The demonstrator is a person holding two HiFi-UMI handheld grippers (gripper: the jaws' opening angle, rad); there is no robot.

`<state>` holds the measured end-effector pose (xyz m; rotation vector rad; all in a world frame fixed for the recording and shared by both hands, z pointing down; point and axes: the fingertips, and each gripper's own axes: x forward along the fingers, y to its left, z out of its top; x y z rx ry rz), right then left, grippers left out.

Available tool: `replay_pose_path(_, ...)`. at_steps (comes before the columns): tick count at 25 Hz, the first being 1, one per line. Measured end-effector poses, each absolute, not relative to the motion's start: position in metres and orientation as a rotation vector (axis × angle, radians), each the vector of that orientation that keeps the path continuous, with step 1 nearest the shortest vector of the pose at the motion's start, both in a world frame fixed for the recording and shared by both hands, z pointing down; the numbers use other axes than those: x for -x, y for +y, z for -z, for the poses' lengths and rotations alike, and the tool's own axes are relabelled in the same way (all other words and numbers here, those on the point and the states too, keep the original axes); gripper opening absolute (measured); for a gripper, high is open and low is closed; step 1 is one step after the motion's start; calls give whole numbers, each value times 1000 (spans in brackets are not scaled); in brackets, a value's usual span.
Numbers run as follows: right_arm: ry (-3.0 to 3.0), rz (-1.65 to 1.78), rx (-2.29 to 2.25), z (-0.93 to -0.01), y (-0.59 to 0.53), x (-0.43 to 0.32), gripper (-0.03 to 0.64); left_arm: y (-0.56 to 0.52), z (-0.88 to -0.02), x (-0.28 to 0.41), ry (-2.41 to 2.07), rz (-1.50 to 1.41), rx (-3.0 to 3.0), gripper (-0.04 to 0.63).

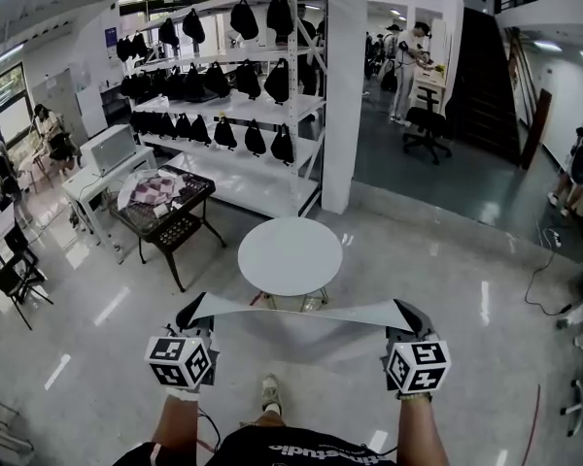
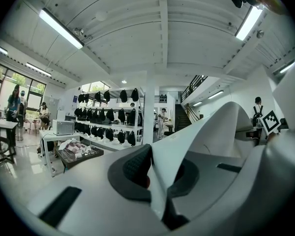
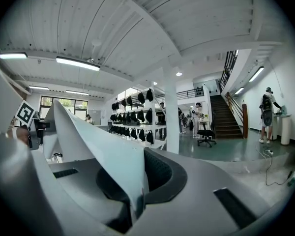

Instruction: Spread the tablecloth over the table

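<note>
Left gripper: jaws clamped on one end of the cloth. Its own view shows fabric pinched between the pads and running off to the right.

Cloth: in the air, pulled into a flat, taut strip between the two grippers. It sits on the person's side of the round table and is not on it yet. The table top is bare. I can't tell how high the cloth is above the top.

Right gripper: same story, jaws closed on the other end, with fabric leaving to the left in its view.

Why this grip, as I read it:
- Ends held wide apart, so the sheet stays open and has no sag or folds.
- Both grippers are level and square to the table, so the cloth can go forward over the top and drop in one pass.
- The span looks wider than the top, though the cloth is nearer the camera, so don't trust that too much.

Counts:
- Side table at far left: 1
- Grippers: 2
- Pinch points: 2, one per end
- Cloth: 1
- Round table: 1
</note>
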<state>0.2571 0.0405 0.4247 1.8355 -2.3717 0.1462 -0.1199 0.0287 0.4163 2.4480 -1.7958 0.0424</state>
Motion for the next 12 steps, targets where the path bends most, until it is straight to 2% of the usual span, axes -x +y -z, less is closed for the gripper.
replay_pose_path(12, -2363, -167, -1858, -431, -35, -242, 26, -53, -418, 134, -1785, -51, -2463, 20)
